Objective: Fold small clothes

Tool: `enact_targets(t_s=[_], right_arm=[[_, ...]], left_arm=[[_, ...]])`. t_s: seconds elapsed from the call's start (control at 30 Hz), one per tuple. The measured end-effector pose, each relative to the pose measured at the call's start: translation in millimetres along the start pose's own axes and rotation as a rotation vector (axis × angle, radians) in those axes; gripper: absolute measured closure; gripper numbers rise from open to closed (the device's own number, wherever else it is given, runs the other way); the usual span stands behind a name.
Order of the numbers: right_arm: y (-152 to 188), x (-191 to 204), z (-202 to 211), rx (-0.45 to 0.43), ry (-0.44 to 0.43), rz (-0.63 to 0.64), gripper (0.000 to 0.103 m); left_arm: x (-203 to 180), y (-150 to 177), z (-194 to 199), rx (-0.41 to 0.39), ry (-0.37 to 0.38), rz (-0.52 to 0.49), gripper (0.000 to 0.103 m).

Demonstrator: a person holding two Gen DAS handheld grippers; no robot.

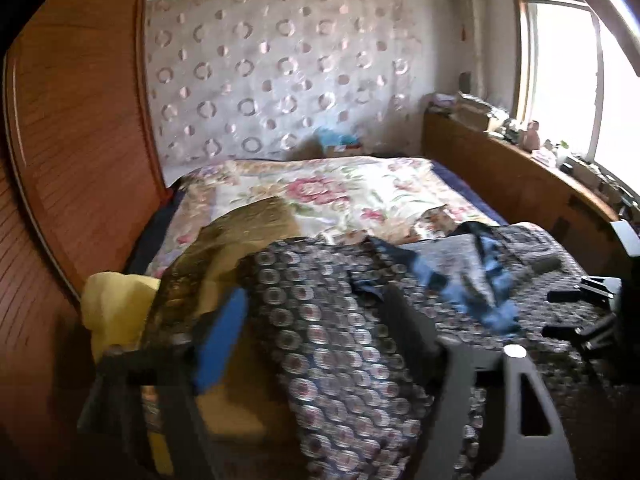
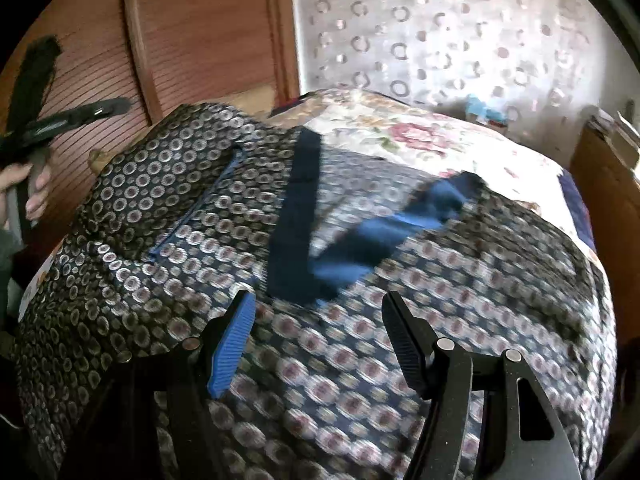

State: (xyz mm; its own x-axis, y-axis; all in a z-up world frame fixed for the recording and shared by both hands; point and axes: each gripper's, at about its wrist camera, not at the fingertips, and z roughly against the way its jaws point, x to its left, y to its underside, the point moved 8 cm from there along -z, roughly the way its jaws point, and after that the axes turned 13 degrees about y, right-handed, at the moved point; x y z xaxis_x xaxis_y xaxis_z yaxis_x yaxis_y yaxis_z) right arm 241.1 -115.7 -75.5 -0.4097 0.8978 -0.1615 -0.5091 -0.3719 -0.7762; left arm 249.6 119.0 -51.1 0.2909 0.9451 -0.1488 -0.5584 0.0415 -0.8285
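Across the bed (image 2: 460, 148), which fills the room between a wooden wardrobe (image 1: 80, 120) and a circle-patterned wall (image 1: 280, 60), a floral cover lies at the far end and a dark spread (image 2: 360, 340) printed with small rings takes the near end. On that spread, toward the wall from both tools, sits the garment (image 2: 360, 232): a small blue and grey piece with a dark band, crumpled, its long axis running roughly from the near wardrobe side up toward the far window side. In the right wrist view it lies straight ahead of the right tool (image 2: 318, 320), just past the fingertips, so I judge this hand the nearer one. That tool's jaws stand well apart, with only the spread showing between them and nothing gripped. In the left wrist view the garment (image 1: 480, 280) lies ahead and off to the window side of the left tool (image 1: 316, 320), whose jaws are also wide open; a ridge of the spread rises between the fingers, but the pads do not seem to press on it. The left tool also shows at the wardrobe edge of the right view, in a hand (image 2: 24, 192). Motion blur smears the garment, so its type, edges and any fold already made cannot be told. A yellow cloth (image 1: 116, 308) by the wardrobe is partly hidden.
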Motion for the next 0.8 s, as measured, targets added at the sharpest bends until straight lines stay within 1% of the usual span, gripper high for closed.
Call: enact_targets(t_s=[0.13, 0.3, 0.4, 0.57, 0.73, 0.8], right_arm=[[13, -30, 20, -0.006, 0.051, -0.056, 0.035], [41, -80, 47, -0.003, 0.141, -0.136, 0.035], [60, -112, 65, 0.001, 0.195, -0.192, 0.035], [94, -166, 95, 0.011, 0.285, -0.275, 0.035], [122, -199, 110, 0.041, 0.353, -0.339, 0.035], [123, -203, 109, 0.057, 0.368, -0.356, 0.035]], left_arm=[[-27, 4, -3, 0.000, 0.044, -0.015, 0.023], [-61, 15, -20, 0.038, 0.100, -0.031, 0.023], [-77, 23, -35, 0.072, 0.128, -0.044, 0.023], [-99, 35, -59, 0.129, 0.150, -0.061, 0.023], [-115, 48, -83, 0.202, 0.160, -0.085, 0.023], [-118, 53, -92, 0.230, 0.166, -0.089, 0.023]])
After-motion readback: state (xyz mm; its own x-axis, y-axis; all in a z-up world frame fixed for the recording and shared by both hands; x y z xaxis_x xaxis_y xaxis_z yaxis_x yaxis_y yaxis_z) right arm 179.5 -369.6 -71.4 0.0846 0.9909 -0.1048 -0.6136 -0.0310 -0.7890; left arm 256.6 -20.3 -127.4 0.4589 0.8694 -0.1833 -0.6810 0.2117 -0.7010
